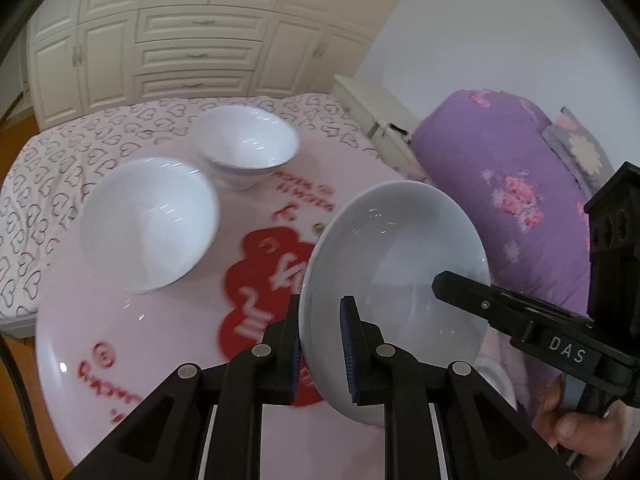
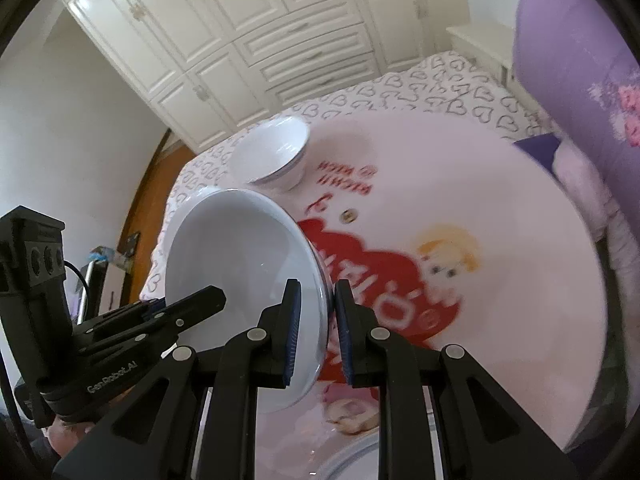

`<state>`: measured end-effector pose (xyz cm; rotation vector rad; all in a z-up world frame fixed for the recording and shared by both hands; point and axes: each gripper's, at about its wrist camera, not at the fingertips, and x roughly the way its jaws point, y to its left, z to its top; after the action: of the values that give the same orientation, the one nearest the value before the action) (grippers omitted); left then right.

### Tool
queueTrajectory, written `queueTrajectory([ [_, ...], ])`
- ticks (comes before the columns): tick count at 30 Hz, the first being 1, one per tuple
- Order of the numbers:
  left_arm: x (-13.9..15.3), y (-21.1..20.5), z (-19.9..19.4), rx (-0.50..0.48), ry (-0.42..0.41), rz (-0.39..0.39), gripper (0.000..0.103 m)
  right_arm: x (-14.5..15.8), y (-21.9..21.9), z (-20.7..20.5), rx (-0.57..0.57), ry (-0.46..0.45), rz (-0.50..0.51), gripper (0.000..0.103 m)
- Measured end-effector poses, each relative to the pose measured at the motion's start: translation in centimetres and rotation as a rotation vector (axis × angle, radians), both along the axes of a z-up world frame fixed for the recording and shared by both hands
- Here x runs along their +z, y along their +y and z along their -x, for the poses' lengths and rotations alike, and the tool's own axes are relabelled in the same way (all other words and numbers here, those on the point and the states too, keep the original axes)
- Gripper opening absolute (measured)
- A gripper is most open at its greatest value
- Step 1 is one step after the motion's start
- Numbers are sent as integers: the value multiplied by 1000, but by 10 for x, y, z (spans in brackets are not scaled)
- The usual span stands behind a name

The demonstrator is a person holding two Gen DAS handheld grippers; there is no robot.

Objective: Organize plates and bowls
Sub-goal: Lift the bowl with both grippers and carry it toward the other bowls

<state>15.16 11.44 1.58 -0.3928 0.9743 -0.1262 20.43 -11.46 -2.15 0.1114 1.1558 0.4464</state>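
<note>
A white bowl (image 1: 400,264) (image 2: 240,264) hangs tilted above the round pink table (image 1: 80,340) (image 2: 500,200), held from two sides. My left gripper (image 1: 322,308) is shut on its near rim. In the left wrist view, my right gripper (image 1: 444,286) reaches in from the right, one finger inside the bowl. My right gripper (image 2: 316,286) is shut on the opposite rim, with the left gripper (image 2: 220,294) coming in from the left. Two more white bowls stand upright on the table: a near one (image 1: 148,220) and a far one (image 1: 246,140) (image 2: 272,152).
The table stands on a bed with a heart-print sheet (image 1: 60,160). A purple quilt (image 1: 500,168) is piled at the right, and a white wardrobe (image 1: 192,40) fills the back. A white plate rim (image 2: 344,456) shows at the bottom edge. A hand (image 1: 576,428) grips the right tool.
</note>
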Motion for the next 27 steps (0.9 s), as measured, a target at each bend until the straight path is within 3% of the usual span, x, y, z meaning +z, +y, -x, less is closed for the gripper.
queueTrajectory([
  [9,-12,-19,-46,-34,30,2,14,1,-34,-33,-49,15,13,18],
  [27,-74,-64,-109,-40,156,-1,14,-46,-62,-69,-88,130,43,17],
])
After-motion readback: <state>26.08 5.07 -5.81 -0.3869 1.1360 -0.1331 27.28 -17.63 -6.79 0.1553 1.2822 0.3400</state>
